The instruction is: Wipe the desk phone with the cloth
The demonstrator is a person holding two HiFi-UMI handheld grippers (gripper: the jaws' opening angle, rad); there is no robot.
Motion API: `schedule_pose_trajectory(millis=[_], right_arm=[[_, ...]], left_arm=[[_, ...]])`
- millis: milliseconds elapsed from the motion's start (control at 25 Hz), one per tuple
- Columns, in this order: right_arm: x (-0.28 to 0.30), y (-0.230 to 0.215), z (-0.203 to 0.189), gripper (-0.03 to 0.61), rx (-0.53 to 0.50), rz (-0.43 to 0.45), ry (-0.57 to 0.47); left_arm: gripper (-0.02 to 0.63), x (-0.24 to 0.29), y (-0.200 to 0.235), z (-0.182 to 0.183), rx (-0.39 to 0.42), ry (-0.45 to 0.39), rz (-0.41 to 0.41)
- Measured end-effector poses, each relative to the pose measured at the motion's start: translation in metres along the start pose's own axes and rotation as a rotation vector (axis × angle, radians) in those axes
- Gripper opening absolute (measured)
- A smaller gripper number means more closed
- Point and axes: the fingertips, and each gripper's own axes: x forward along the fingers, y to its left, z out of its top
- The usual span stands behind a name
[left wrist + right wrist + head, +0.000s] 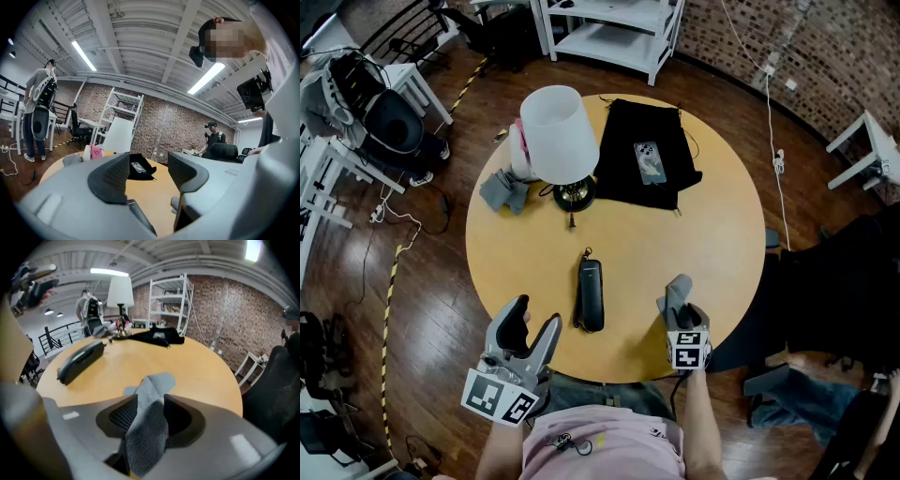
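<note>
At the near edge of the counter [712,234], the left gripper [536,316] hovers, fingers apart and empty. The phone [590,295] lies just right of it. Farther right, the right gripper [680,314] has its fingers clamped on the cloth [679,286]. Wiping looks about to start: the cloth must go left onto the phone.

On the table [722,225], the desk phone [590,293] lies near-centre, the cloth [677,292] to its right, the lamp [560,141] farther back left.

Cloth [146,437] lower end hidden inside right gripper [151,414].
</note>
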Motion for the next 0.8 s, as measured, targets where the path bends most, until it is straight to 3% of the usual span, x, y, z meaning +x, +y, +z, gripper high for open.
schedule_pose_trajectory(millis=[160, 280, 360, 520, 640, 800], right_arm=[[0.034, -0.009, 0.013, 0.181, 0.023, 0.027, 0.056], [0.041, -0.009, 0.015, 0.120, 0.112, 0.099, 0.064], [0.041, -0.013, 0.015, 0.034, 0.140, 0.087, 0.055], [0.040, -0.014, 0.019, 0.023, 0.193, 0.103, 0.054], [0.016, 0.009, 0.074, 0.023, 0.193, 0.174, -0.074], [-0.019, 0.099, 0.173, 0.023, -0.029, 0.363, -0.230]], left_arm=[[0.245, 0.023, 0.011, -0.011, -0.007, 0.019, -0.024], [0.245, 0.026, 0.019, -0.022, -0.031, 0.037, -0.032], [0.245, 0.023, 0.024, -0.028, -0.052, 0.049, -0.035], [0.245, 0.015, 0.033, -0.031, -0.073, 0.042, -0.028], [0.245, 0.006, 0.043, -0.032, -0.085, 0.032, -0.009], [0.245, -0.003, 0.055, -0.045, -0.086, 0.042, 0.019]])
